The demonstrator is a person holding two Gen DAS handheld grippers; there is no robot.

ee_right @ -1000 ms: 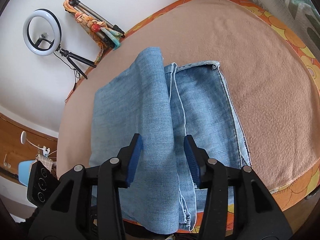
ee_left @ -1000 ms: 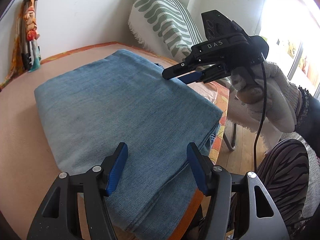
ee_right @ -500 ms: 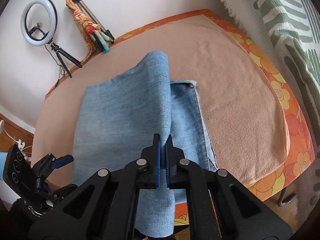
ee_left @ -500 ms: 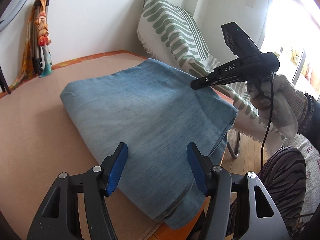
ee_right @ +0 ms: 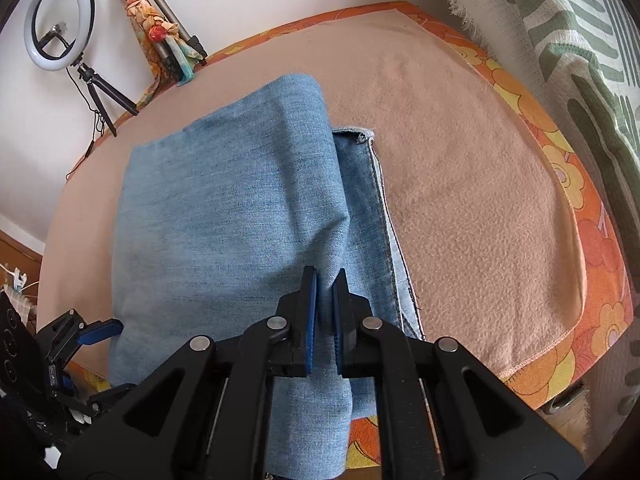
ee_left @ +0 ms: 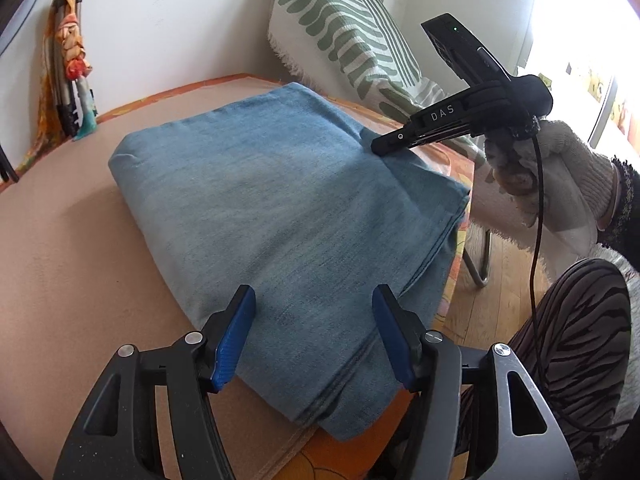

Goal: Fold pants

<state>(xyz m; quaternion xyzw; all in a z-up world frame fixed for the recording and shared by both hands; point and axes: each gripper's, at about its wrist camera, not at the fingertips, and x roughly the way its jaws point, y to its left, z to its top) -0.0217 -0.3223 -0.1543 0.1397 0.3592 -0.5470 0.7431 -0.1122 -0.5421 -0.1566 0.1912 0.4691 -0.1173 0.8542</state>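
folded blue jeans [ee_left: 288,208] lie on a peach blanket [ee_right: 472,208] spread over an orange flowered cover [ee_right: 600,248], near the front edge of the surface, w/ the near end hanging a bit over that edge.

right gripper [ee_right: 325,280], held in a gloved hand [ee_left: 560,168], has its blue pads [ee_right: 310,304] nearly together w/ a raised ridge of the top denim layer between them; jaws are opening slightly at this moment, cloth still pinched up in the gap. that top layer stands lifted along the right side of the pile, w/ the seamed lower layer showing flat beside it.

left gripper [ee_left: 316,332] hovers over the near end of the jeans, jaws well apart, nothing between them; can't tell if the tips touch the cloth.

behind: ring light [ee_right: 60,20] on a tripod, scarf-wrapped stand [ee_left: 70,68] against the wall, green-striped throw [ee_left: 352,40] at right. striped trouser leg [ee_left: 580,352] at lower right.
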